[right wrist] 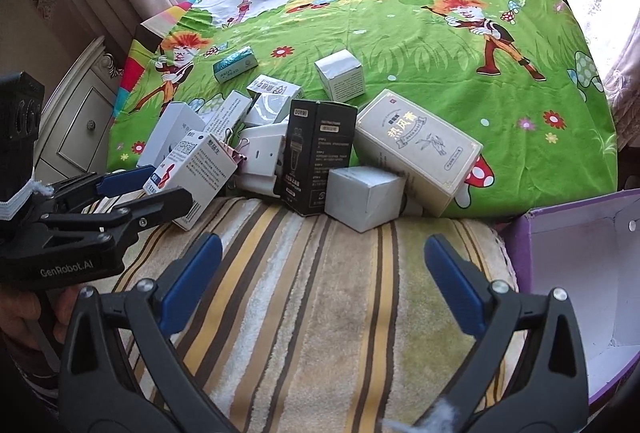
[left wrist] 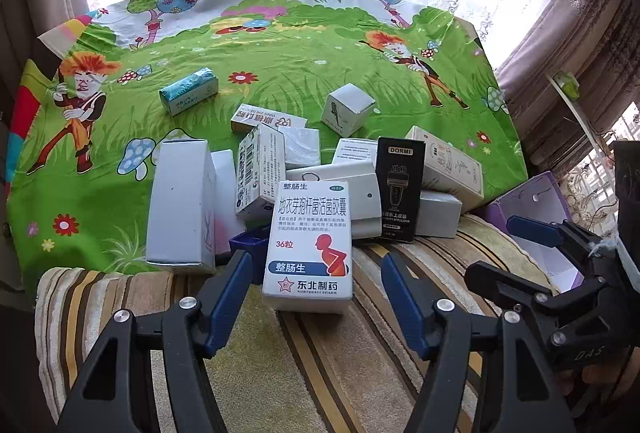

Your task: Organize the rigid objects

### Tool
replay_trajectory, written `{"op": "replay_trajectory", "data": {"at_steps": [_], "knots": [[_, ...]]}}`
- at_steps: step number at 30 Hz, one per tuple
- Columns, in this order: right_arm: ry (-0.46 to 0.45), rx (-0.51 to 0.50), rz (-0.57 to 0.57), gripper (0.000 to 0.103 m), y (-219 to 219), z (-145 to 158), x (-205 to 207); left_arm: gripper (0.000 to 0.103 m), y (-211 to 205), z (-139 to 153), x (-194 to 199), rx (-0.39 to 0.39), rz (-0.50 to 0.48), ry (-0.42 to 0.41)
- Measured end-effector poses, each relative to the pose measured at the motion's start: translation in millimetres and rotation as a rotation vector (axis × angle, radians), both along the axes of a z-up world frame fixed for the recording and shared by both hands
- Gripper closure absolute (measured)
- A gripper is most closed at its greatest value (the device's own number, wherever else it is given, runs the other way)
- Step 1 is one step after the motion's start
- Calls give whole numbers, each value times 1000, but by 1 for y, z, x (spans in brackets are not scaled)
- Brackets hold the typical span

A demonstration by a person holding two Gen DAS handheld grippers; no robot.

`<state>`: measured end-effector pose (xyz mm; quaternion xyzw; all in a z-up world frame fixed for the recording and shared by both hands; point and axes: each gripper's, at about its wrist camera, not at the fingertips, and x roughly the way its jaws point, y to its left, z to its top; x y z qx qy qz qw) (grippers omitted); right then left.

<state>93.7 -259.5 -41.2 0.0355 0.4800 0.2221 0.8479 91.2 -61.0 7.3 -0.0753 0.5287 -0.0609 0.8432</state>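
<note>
A heap of small boxes lies where the green cartoon cloth meets a striped towel. A white medicine box with blue and red print lies nearest my left gripper, which is open with a finger on each side of it, not touching. It also shows in the right wrist view. A black DORMI box stands upright. A cream box leans on a white cube. My right gripper is open and empty above the towel.
An open purple box with a white inside stands at the right, also in the left wrist view. A teal box and a white cube lie apart farther back. A white cabinet stands at the left. Curtains hang behind.
</note>
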Motion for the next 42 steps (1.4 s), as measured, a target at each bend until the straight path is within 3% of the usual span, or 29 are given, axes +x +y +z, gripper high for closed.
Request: {"op": "replay_trajectory", "data": {"at_steps": [3,8,16,26,29,33,39,42], "knots": [[71,68,-13,4,-13,-10,21,61,1,-10,6,-14,8,36],[181,175,7,13,-20,-28,43,61,3,-13,1,-52,12,18],[224,124,32,14,-7,-43,62,61,3,-13,-1,-75,16,4],[281,141,54,14,-4,-61,80,61,4,-15,-3,-85,21,0],[286,156,62,19,-2,-66,85,61,3,-15,-3,-80,22,-3],[275,188,90,41,-3,-64,80,61,4,-16,-4,-83,24,-7],[240,212,81,41,-9,-59,68,61,6,-14,-9,-77,41,-28],[174,235,75,41,-16,-45,52,61,8,-8,-14,-69,62,-61]]}}
